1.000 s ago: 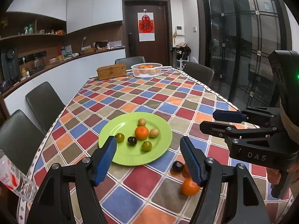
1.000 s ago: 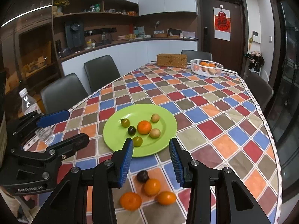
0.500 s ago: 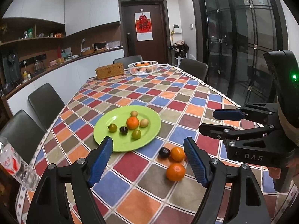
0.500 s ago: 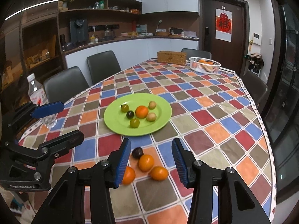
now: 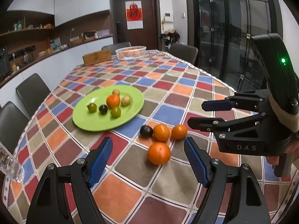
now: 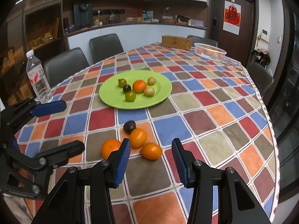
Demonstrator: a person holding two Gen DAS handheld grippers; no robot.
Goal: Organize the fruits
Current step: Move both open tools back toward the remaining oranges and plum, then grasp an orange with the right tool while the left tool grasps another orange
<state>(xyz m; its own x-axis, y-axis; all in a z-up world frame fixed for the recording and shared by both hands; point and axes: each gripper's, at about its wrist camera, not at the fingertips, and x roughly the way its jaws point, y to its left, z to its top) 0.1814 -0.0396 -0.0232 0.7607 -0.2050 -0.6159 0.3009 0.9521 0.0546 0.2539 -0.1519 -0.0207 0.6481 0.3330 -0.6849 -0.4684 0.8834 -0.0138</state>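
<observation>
Hovering open and empty, the left claw [image 5: 148, 165] and right claw [image 6: 150, 160] face four loose fruits on the counter [image 6: 205, 97]. Close squarely around the nearest orange [image 5: 158, 153], then carry it far-left to the green plate [image 5: 87, 121].

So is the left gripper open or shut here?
Open: left gripper has its blue pads spread wide, nothing between them, above an orange.

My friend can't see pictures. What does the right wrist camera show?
The open right gripper hovers over three oranges and a dark plum on a checkered tablecloth. Beyond them a green plate holds six small fruits, and the left gripper waits open beside a water bottle.
</observation>
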